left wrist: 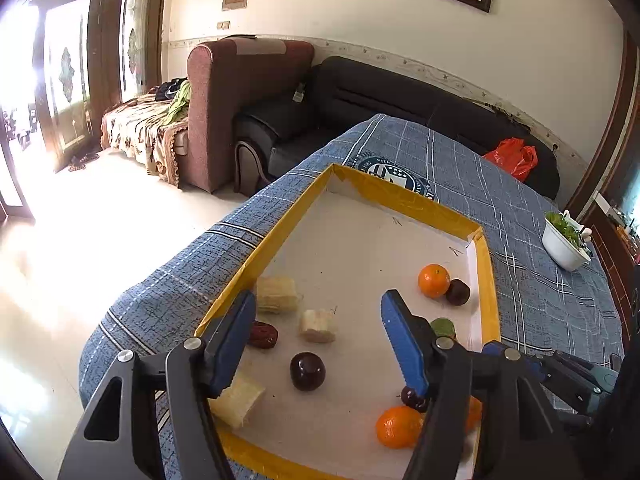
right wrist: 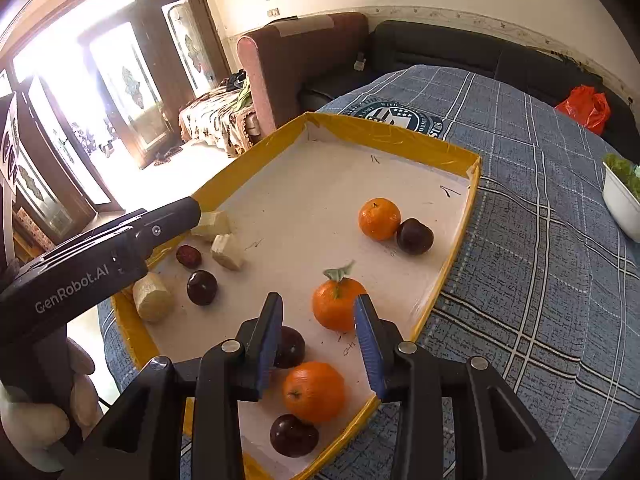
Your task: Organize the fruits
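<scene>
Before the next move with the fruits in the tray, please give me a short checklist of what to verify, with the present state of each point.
1. Left gripper empty: ok, jaws open, nothing pressed between the pads.
2. Right gripper empty: ok, jaws apart over the tray floor, no fruit clamped.
3. All fruit inside the tray: ok, none seen on the cloth.
4. Fruits grouped by kind: not ok, the far orange touches a plum.
5. Leafy orange free to grasp: ok, space around it.
6. Near orange free to grasp: cannot tell, plums lie close on two sides.
</scene>
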`<state>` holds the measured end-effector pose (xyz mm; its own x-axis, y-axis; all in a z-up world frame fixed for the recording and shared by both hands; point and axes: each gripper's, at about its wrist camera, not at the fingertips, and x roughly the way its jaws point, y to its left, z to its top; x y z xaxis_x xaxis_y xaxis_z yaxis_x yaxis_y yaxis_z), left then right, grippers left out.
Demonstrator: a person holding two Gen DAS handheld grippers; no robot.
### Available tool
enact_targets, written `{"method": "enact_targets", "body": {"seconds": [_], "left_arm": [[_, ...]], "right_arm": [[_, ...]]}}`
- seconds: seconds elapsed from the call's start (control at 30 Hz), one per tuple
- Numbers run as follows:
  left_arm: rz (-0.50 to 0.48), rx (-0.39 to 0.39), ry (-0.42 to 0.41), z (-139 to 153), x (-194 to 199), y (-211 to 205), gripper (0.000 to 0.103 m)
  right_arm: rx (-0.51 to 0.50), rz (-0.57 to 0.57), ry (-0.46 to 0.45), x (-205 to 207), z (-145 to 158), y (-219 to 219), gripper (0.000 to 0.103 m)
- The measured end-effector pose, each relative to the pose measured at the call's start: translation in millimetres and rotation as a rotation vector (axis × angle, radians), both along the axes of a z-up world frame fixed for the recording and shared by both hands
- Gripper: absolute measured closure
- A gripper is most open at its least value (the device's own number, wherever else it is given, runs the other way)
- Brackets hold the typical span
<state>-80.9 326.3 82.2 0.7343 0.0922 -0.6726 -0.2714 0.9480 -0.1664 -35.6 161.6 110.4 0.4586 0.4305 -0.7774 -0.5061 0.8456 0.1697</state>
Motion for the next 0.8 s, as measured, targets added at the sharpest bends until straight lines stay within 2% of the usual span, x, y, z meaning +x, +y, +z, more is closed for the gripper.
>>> {"method": "enact_targets", "body": {"seconds": [0.17, 0.43, 0.67, 0.8], "left_arm": [[-0.003, 0.029, -0.025, 10.9, -14.0, -10.9, 0.034], [-0.032, 0.084, -0.07, 29.4, -39.3, -39.3, 0.028], [-0.026, 0.142, -0.123, 47.9, -62.0, -68.0, 0.016], [-0.021, 0.158, -0.152, 55.7, -73.6, -77.6, 0.012]], "right_arm": [[0.012, -0.033, -0.017, -10.5, 10.7, -14.4, 0.06], [0.033, -0.095, -0.053, -36.0, 26.9, -47.8, 0.048], [0.056, -0.155, -0.069, -55.9, 34.8, -82.2, 0.045], [0.072, -0.181, -0.08, -66.7, 39.7, -96.7, 0.044]]}}
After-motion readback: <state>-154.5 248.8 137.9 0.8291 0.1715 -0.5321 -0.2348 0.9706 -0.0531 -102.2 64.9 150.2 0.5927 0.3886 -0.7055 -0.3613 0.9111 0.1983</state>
